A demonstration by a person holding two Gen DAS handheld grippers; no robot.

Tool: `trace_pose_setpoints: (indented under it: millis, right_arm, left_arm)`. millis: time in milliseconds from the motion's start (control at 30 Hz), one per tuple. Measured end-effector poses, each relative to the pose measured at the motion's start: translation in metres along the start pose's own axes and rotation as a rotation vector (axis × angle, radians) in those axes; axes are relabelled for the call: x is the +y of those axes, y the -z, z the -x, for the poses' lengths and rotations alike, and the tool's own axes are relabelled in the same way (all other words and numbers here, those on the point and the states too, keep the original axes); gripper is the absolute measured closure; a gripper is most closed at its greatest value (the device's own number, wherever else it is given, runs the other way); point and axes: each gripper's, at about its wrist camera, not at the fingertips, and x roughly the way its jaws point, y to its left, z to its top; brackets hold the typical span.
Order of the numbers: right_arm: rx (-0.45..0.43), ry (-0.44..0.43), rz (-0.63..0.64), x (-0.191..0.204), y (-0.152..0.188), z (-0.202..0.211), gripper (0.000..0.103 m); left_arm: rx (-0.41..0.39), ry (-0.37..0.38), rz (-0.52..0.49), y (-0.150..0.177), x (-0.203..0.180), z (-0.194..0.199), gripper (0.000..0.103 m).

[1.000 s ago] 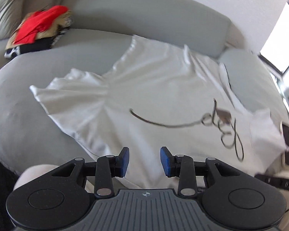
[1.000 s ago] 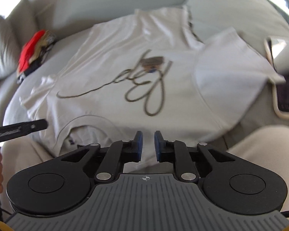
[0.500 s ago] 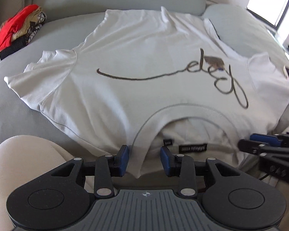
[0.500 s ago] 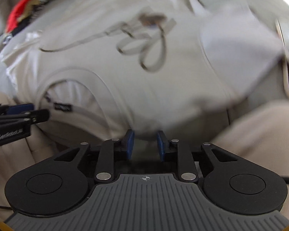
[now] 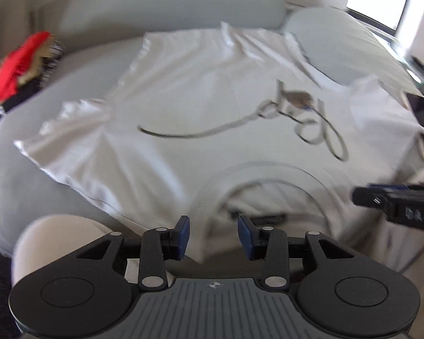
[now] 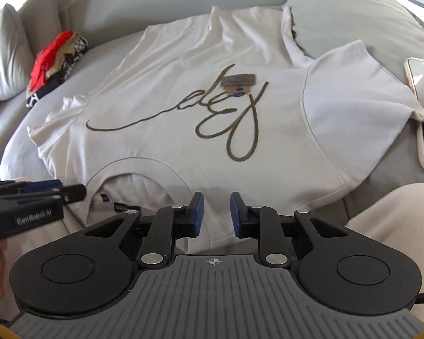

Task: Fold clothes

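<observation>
We see the white T-shirt (image 6: 189, 107) spread on the sofa (image 6: 70, 65), collar (image 6: 138, 166) nearest us. Left gripper (image 5: 213, 233) is opening, right gripper (image 6: 214, 210) parted, both unclamped beside the collar. Pinching one layer would skew our fold.

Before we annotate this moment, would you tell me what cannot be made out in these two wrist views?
- Neck labels inside the white T-shirt: too small to read, right wrist view.
- Script print: smeared by motion blur, left wrist view.
- Phone: cut off by the right edge, right wrist view.
- Pile of clothes: bunched, separate garments cannot be told apart.
- Left gripper, jaws opening: contact with the shirt edge is unclear.
</observation>
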Motion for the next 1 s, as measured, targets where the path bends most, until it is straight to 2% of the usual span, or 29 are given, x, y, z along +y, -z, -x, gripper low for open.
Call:
trace_pose_setpoints:
  millis: [33, 133, 233, 333, 400, 467, 533, 600, 667, 800, 867, 900, 1000]
  right_arm:
    - [0.004, 0.009, 0.002, -0.001, 0.0, -0.004, 0.078]
    - [0.031, 0.017, -0.015, -0.005, 0.005, -0.017, 0.078]
    - [0.077, 0.02, -0.024, -0.008, 0.009, -0.018, 0.078]
    - [0.145, 0.02, -0.045, -0.012, 0.014, -0.019, 0.078]
    - [0.186, 0.004, -0.084, -0.016, 0.016, -0.018, 0.075]
    - [0.175, -0.027, -0.108, -0.017, 0.014, -0.011, 0.075]
    - [0.138, -0.064, -0.124, -0.016, 0.005, 0.002, 0.073]
    - [0.086, -0.118, -0.139, -0.013, -0.009, 0.02, 0.064]
    - [0.023, -0.162, -0.133, -0.01, -0.028, 0.041, 0.056]
    - [-0.122, -0.214, -0.112, -0.009, -0.076, 0.088, 0.043]
    - [-0.195, -0.203, -0.113, -0.013, -0.103, 0.105, 0.034]
    - [-0.232, -0.196, -0.114, -0.015, -0.117, 0.113, 0.026]
    - [-0.305, -0.153, -0.111, -0.024, -0.155, 0.116, 0.024]
  left_arm:
    - [-0.008, -0.037, 0.018, -0.003, 0.004, -0.002, 0.064]
    - [0.005, -0.073, 0.057, -0.005, 0.012, -0.015, 0.063]
    - [0.043, -0.069, 0.053, 0.001, 0.011, -0.027, 0.063]
    - [0.042, -0.071, 0.034, 0.003, 0.009, -0.025, 0.063]
    - [0.076, -0.055, 0.036, 0.003, 0.01, -0.025, 0.063]
    - [0.135, -0.038, -0.001, 0.005, 0.005, -0.029, 0.063]
    - [0.157, -0.005, -0.025, 0.008, 0.0, -0.026, 0.062]
    - [0.157, 0.027, -0.033, 0.007, -0.002, -0.02, 0.063]
    - [0.131, 0.079, -0.001, -0.003, 0.002, -0.009, 0.062]
    - [0.013, 0.088, 0.024, -0.037, 0.016, 0.026, 0.062]
    - [-0.066, 0.098, 0.048, -0.06, 0.027, 0.048, 0.059]
    - [-0.105, 0.101, 0.062, -0.072, 0.034, 0.058, 0.057]
    - [-0.236, 0.073, 0.103, -0.115, 0.052, 0.084, 0.048]
